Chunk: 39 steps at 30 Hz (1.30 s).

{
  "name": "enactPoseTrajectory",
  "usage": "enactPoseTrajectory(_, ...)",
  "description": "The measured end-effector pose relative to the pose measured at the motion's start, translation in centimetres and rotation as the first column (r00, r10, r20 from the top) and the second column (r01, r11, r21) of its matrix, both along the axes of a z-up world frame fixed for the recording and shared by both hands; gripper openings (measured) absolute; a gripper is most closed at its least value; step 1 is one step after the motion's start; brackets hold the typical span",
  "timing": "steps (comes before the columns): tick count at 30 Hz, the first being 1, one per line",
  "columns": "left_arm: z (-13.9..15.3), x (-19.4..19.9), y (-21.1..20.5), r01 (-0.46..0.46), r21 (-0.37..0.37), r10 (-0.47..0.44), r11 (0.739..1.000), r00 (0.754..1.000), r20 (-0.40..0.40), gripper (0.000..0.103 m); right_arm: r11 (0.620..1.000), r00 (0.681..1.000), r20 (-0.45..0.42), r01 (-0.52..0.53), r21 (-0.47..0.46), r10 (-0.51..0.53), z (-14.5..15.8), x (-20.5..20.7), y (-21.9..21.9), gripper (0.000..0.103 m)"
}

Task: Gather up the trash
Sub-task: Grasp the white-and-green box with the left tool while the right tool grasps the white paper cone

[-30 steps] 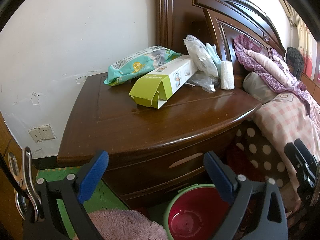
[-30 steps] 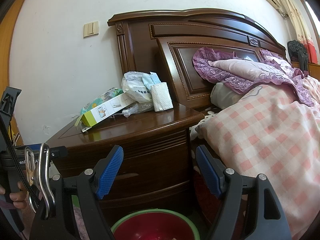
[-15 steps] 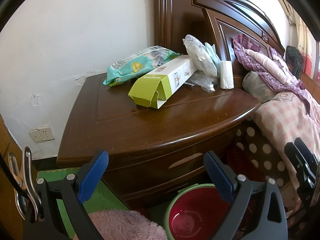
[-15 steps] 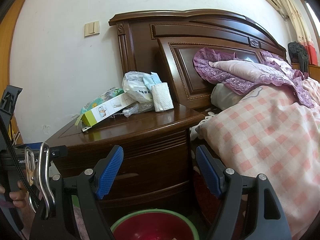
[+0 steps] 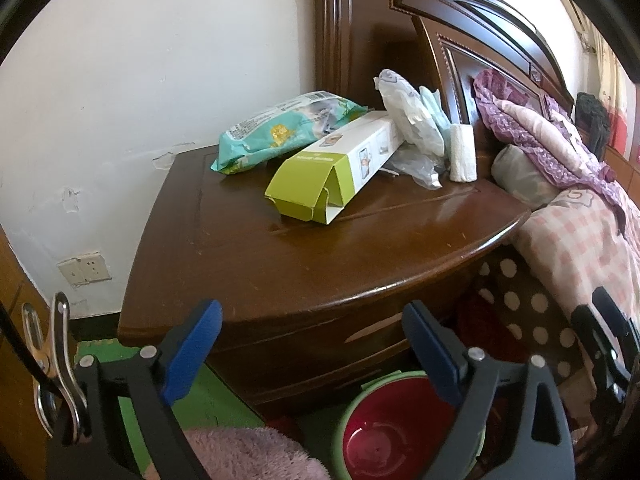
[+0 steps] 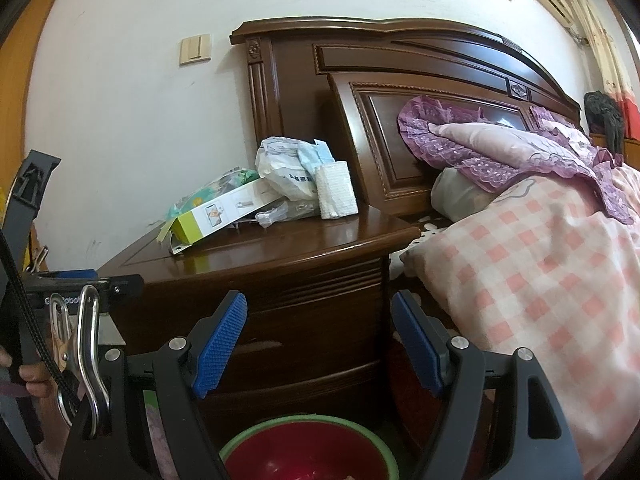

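On the dark wooden nightstand (image 5: 320, 264) lie a green-and-white carton (image 5: 336, 176) with its end flap open, a teal wipes pack (image 5: 280, 132), a crumpled white plastic bag (image 5: 408, 120), clear wrapping (image 5: 416, 168) and a white tissue roll (image 5: 463, 153). The same pile shows in the right wrist view: carton (image 6: 224, 216), bag (image 6: 288, 172), roll (image 6: 336, 196). A red bin with a green rim (image 5: 384, 428) (image 6: 308, 448) stands on the floor below. My left gripper (image 5: 312, 344) and right gripper (image 6: 320, 336) are both open and empty, in front of the nightstand drawers.
The bed with a pink checked quilt (image 6: 540, 280) and purple pillow (image 6: 480, 148) lies right of the nightstand. The tall headboard (image 6: 400, 80) stands behind. A pink fluffy mat (image 5: 240, 452) and green floor mat (image 5: 132, 412) lie at lower left. The wall has a socket (image 5: 84, 272).
Both views have shifted very slightly; the nightstand items look a touch nearer. Nothing was grasped or moved.
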<state>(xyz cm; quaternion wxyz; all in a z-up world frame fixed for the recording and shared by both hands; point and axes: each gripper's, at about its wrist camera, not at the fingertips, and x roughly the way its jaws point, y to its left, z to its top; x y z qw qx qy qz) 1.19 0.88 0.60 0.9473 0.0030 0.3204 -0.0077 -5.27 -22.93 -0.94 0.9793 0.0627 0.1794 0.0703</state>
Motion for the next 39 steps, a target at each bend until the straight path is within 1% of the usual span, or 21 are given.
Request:
enactPoseTrajectory(4,0.6,0.7,0.4,-0.001,-0.012,0.001,1.000,1.000,-0.002,0.094,1.000,1.000,-0.017,-0.002,0.005,0.002,-0.1,0.2,0.2,0.077)
enactPoseTrajectory(7,1.7,1.5,0.7,0.007,-0.035,-0.007,0.999,1.000,0.007,0.094,1.000,0.999,-0.046,-0.005,0.021,0.006,0.0,0.8,0.1,0.077)
enactPoseTrajectory(13,3.7,3.0,0.5,0.031,-0.035,-0.030,0.999,0.999,0.033,0.094,0.999,0.998,-0.056,-0.010,0.039,0.012,1.6,2.2,-0.2,0.077)
enactPoseTrajectory(15,4.2,3.5,0.2,0.044,-0.038,-0.043,0.998,0.998,0.035,0.094,0.999,0.998,-0.057,-0.018,0.032,0.020,2.2,2.7,-0.1,0.077)
enactPoseTrajectory(19,5.3,4.8,-0.5,0.079,-0.001,-0.079,0.997,0.996,0.045,0.094,1.000,0.998,-0.055,-0.031,0.004,0.031,3.2,3.7,0.3,0.077)
enactPoseTrajectory(24,6.3,6.6,-1.0,0.127,0.014,-0.127,0.992,0.991,0.036,0.094,0.999,0.997,-0.065,-0.050,-0.016,0.049,4.3,5.6,0.6,0.077)
enactPoseTrajectory(26,6.6,7.5,-1.2,0.148,0.031,-0.149,0.989,0.988,0.029,0.094,0.998,0.996,-0.071,-0.055,-0.021,0.054,4.5,6.3,0.7,0.077)
enactPoseTrajectory(29,6.7,8.9,-1.6,0.186,0.028,-0.187,0.982,0.982,0.003,0.094,0.998,0.994,-0.093,-0.061,-0.016,0.059,4.7,7.6,0.6,0.077)
enactPoseTrajectory(32,6.6,10.6,-2.1,0.189,0.045,-0.188,0.981,0.982,-0.017,0.094,0.999,0.991,-0.120,-0.052,-0.006,0.051,4.8,9.3,0.3,0.077)
enactPoseTrajectory(35,6.7,12.0,-2.6,0.205,0.050,-0.205,0.977,0.979,-0.018,0.091,0.999,0.989,-0.144,-0.047,-0.004,0.046,5.1,11.3,0.0,0.077)
enactPoseTrajectory(37,6.7,12.6,-2.8,0.220,0.041,-0.220,0.975,0.975,-0.017,0.091,0.999,0.987,-0.156,-0.045,0.002,0.044,5.3,12.5,-0.2,0.077)
enactPoseTrajectory(39,6.8,13.7,-3.0,0.245,0.009,-0.245,0.970,0.969,-0.019,0.091,0.999,0.984,-0.173,-0.046,0.009,0.047,5.4,13.8,-0.3,0.077)
